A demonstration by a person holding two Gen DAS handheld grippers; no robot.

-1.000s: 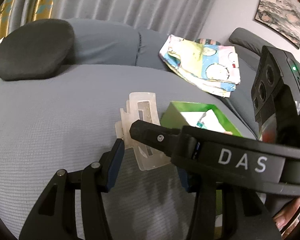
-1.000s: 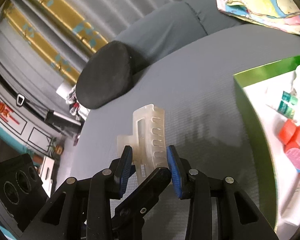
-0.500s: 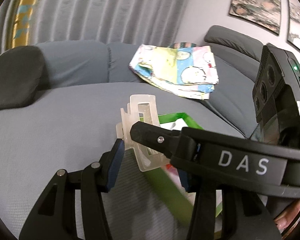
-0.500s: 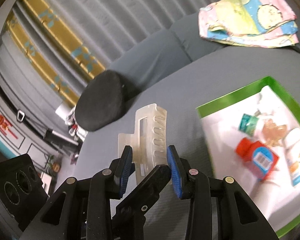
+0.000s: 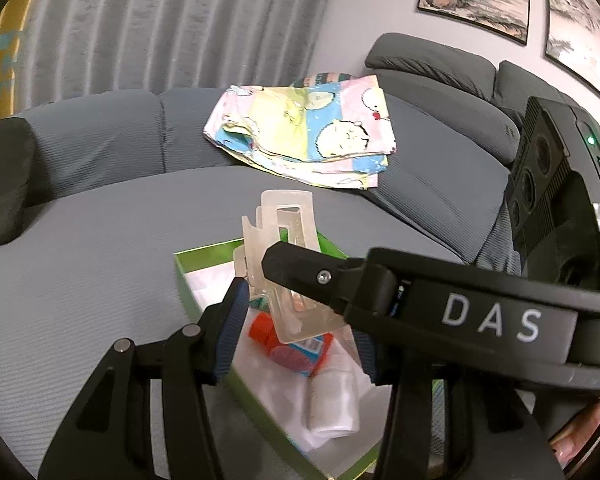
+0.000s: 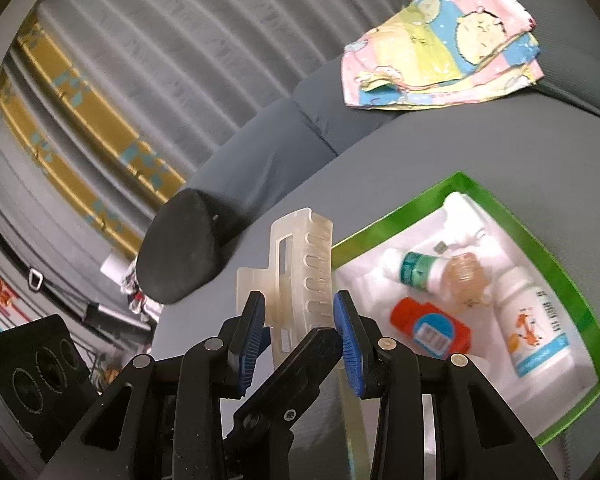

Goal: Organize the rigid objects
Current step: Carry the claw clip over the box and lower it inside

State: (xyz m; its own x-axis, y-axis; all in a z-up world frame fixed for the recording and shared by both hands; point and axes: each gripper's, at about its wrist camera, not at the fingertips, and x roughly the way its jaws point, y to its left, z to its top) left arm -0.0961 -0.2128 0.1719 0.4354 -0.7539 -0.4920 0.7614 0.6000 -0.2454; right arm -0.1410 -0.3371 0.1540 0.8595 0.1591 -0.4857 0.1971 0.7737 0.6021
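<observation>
A translucent plastic hair claw clip [image 6: 300,268] stands upright between the blue pads of my right gripper [image 6: 299,320], which is shut on it. It also shows in the left wrist view [image 5: 284,264], held above a green-rimmed tray [image 5: 184,258]. My left gripper [image 5: 296,324] is open around the clip and the right finger, its pads apart. The tray [image 6: 396,216] holds a red bottle [image 6: 430,330], a white bottle [image 6: 534,332], a green-capped tube [image 6: 414,270] and an amber piece [image 6: 466,274].
The tray lies on a grey sofa seat [image 5: 80,264]. A folded cartoon-print cloth [image 5: 304,132] rests on the backrest. A dark round cushion [image 6: 180,244] sits at the left. Curtains hang behind.
Both grippers have swung right with the clip, from over bare sofa to over the green tray. The tray's contents have come into view. The grip on the clip is unchanged.
</observation>
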